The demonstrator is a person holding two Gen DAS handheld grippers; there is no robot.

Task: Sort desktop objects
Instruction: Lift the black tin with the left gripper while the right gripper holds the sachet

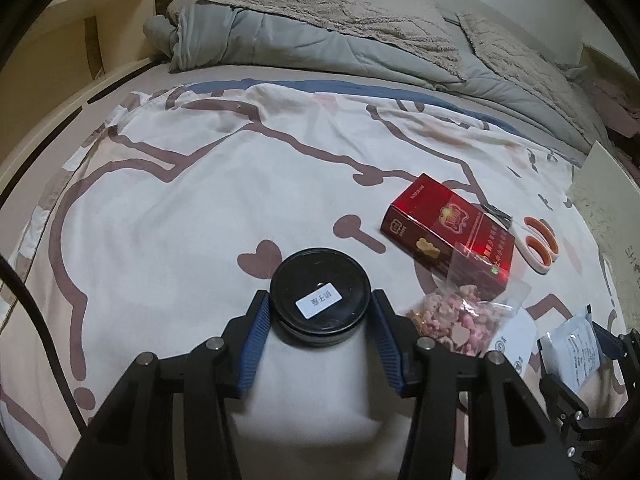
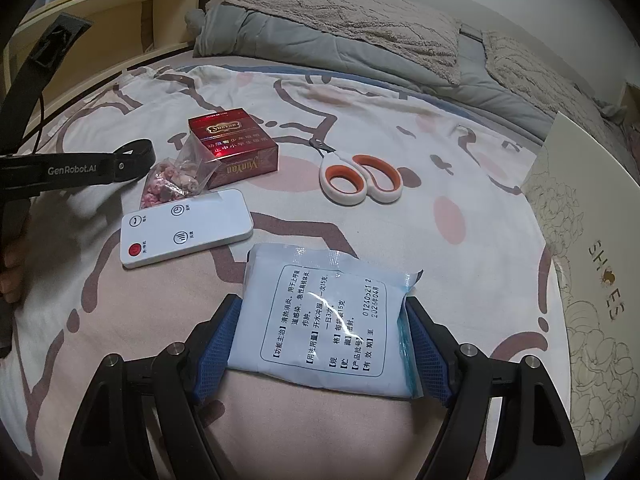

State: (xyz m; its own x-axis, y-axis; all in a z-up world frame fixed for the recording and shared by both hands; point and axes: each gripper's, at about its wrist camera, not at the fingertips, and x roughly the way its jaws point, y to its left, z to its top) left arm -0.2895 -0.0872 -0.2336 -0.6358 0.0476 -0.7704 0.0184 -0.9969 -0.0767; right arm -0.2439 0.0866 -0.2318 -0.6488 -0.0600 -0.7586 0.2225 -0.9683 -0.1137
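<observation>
left gripper (image 1: pixel 320 312): jaws around black round tin (image 1: pixel 319 296), blue pads at both its sides, looks clamped on it; tin sits on bedsheet (image 1: pixel 180 208)
right gripper (image 2: pixel 324 340): jaws clamped on pale blue sachet (image 2: pixel 326 320), pads pressing both edges
white remote (image 2: pixel 186 226): flat, just left of sachet
red box (image 2: pixel 236 146): behind remote, bag of pink bits (image 2: pixel 172 182) touching its left corner
scissors (image 2: pixel 360 178): right of box, apart
cream box (image 2: pixel 592 260): far right edge

Dim indoor light; sharp centre; fisheye-bent, vignetted edges.
</observation>
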